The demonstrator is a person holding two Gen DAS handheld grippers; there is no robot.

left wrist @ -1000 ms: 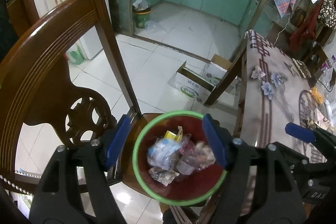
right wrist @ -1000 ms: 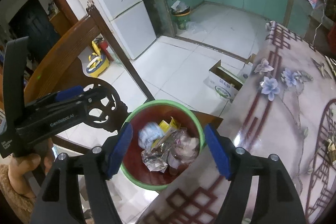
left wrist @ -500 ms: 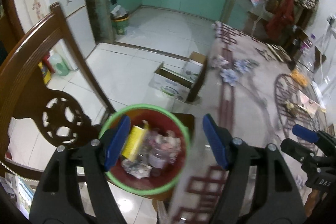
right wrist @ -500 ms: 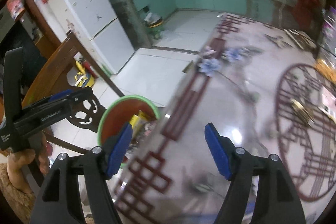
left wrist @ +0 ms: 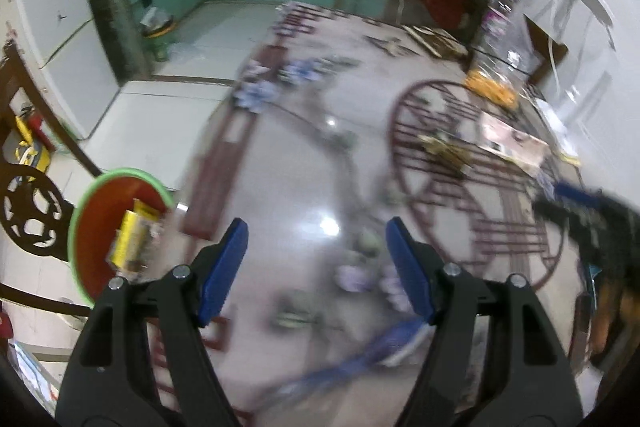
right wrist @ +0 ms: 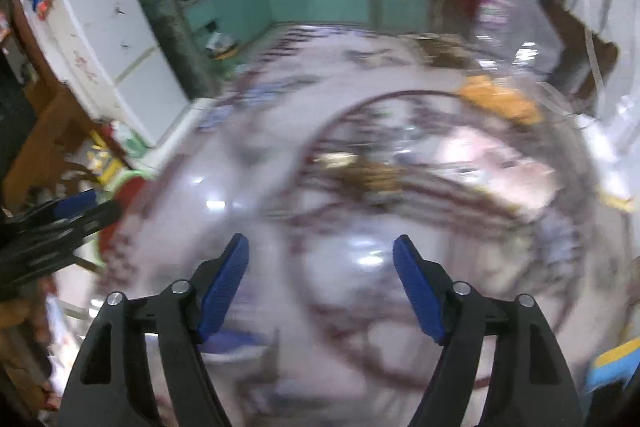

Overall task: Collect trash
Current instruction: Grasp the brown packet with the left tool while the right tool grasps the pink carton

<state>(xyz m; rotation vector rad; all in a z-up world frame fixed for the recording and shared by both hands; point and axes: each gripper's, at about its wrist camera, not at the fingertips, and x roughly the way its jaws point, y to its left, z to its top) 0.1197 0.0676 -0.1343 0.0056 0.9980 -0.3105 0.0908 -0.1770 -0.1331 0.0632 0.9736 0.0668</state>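
A red bin with a green rim holds wrappers and a yellow packet; it sits on a wooden chair at the left, beside the table, and shows blurred in the right wrist view. My left gripper is open and empty over the glossy patterned table. My right gripper is open and empty over the table's round red pattern. Scraps lie on the table: a brownish crumpled piece, a paper wrapper and an orange pile. Both views are motion-blurred.
A carved wooden chair back stands at the left. A plastic bottle stands at the table's far right. A white fridge and a floor bin lie beyond. A blue-handled object lies blurred near the front edge.
Both grippers have swung right, away from above the bin and over the table. The bin has slid to the left edge of both views. Both stay open.
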